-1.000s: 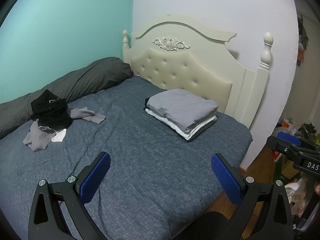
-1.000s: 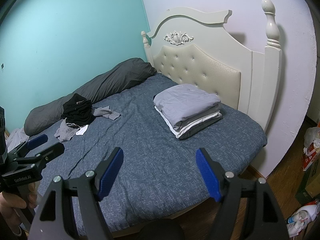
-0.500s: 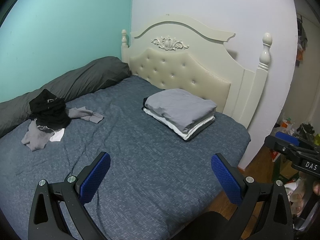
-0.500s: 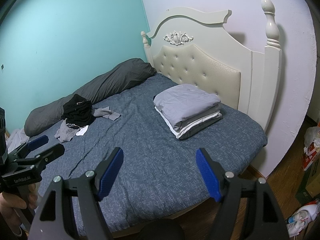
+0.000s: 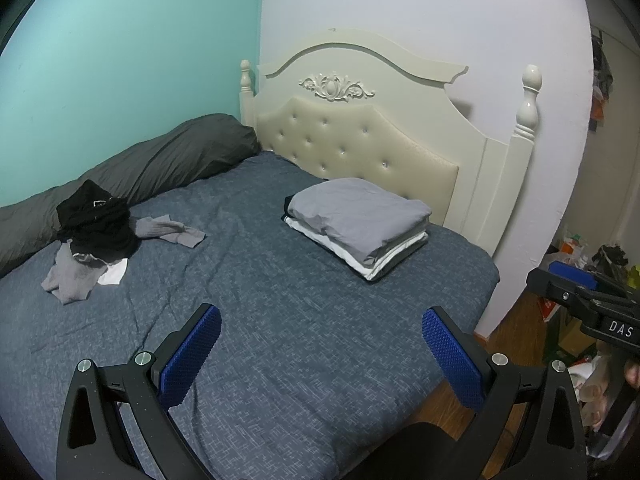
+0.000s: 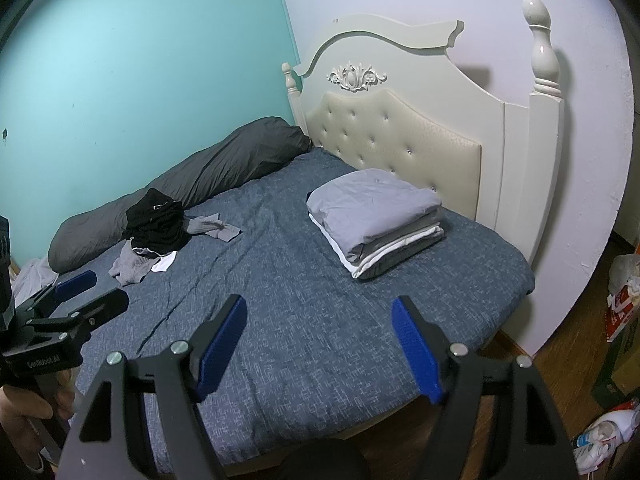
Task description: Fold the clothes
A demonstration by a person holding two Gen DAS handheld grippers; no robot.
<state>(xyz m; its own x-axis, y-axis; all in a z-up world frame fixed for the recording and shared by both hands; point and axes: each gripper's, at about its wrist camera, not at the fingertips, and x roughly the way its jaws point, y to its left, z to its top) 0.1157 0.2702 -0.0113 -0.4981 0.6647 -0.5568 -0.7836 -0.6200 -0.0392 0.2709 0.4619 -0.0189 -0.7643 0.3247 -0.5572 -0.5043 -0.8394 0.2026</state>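
- Clothes are waiting in a messy pile (image 5: 90,236) on the bed (image 5: 280,320), way over at about 9 o'clock in the left wrist view, right next to the long dark pillow (image 5: 160,160).
- In the pile, a black piece (image 5: 98,220) is sitting on top, a gray piece (image 5: 68,280) is poking out under it, a bit of white cloth (image 5: 114,276) is peeking out, and a gray sleeve-like part (image 5: 172,232) is reaching toward 3 o'clock.
- These clothes are looking soft, floppy and light. They will probably bend and droop when lifted, so pinching an edge or a corner of the top black piece seems like the best place to grab.
- At about 1 o'clock, a neat stack (image 5: 360,224) of folded things is resting near the headboard (image 5: 360,132), well apart from the messy pile. Some folding is looking done already, I think.
- The left gripper (image 5: 320,352) is hanging over the near part of the bed, pointing a little downward. Its blue pads are standing wide apart, and nothing is between them.
- The right gripper (image 6: 320,340) is doing the same thing just beside it. Its jaws are wide too, holding nothing at all, and only the blue bed cover is showing between them.
- A hand (image 6: 24,412) is wrapping around the left gripper's handle at about 8 o'clock in the right wrist view.
- Both grippers are far from the messy pile, so they will need to be reaching toward 10 o'clock to get the next piece.
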